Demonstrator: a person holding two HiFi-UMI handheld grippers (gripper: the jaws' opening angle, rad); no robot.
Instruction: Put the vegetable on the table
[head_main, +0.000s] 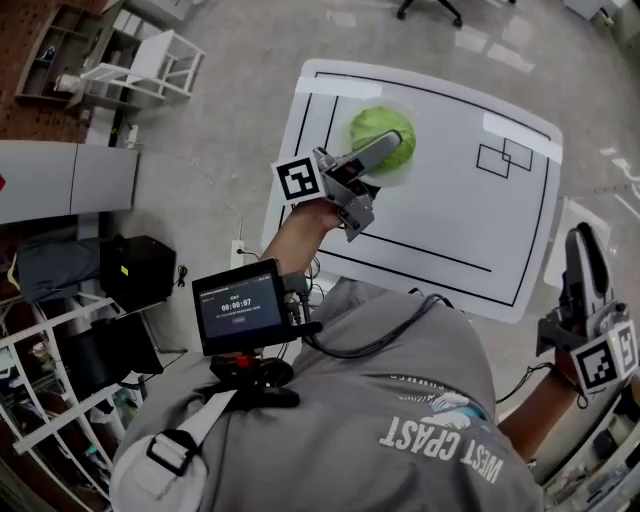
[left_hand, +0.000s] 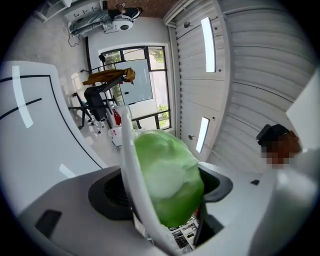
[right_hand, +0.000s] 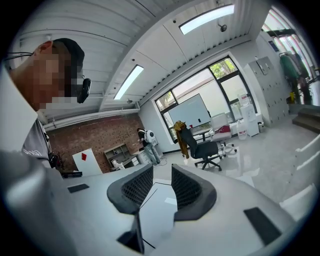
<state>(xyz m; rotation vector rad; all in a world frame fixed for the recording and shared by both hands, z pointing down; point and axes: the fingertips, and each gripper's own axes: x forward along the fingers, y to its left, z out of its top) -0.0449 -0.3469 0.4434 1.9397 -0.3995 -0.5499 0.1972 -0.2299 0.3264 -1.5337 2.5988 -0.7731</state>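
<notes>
A round green vegetable (head_main: 384, 133), with a pale translucent wrap around it, is over the far left part of the white table (head_main: 450, 215). My left gripper (head_main: 385, 152) reaches in from the near side, shut on it. In the left gripper view the vegetable (left_hand: 165, 162) fills the gap between the dark pads of the left gripper (left_hand: 167, 187), with a pale curved band across its left side. I cannot tell whether it touches the tabletop. My right gripper (head_main: 583, 248) hangs off the table's right edge, open and empty, as the right gripper (right_hand: 161, 192) view shows.
Black outline rectangles (head_main: 503, 156) are drawn on the tabletop. A small screen (head_main: 238, 305) is mounted at the person's chest. Shelves and white racks (head_main: 140, 65) stand on the floor at left. An office chair (right_hand: 200, 147) and a person stand across the room.
</notes>
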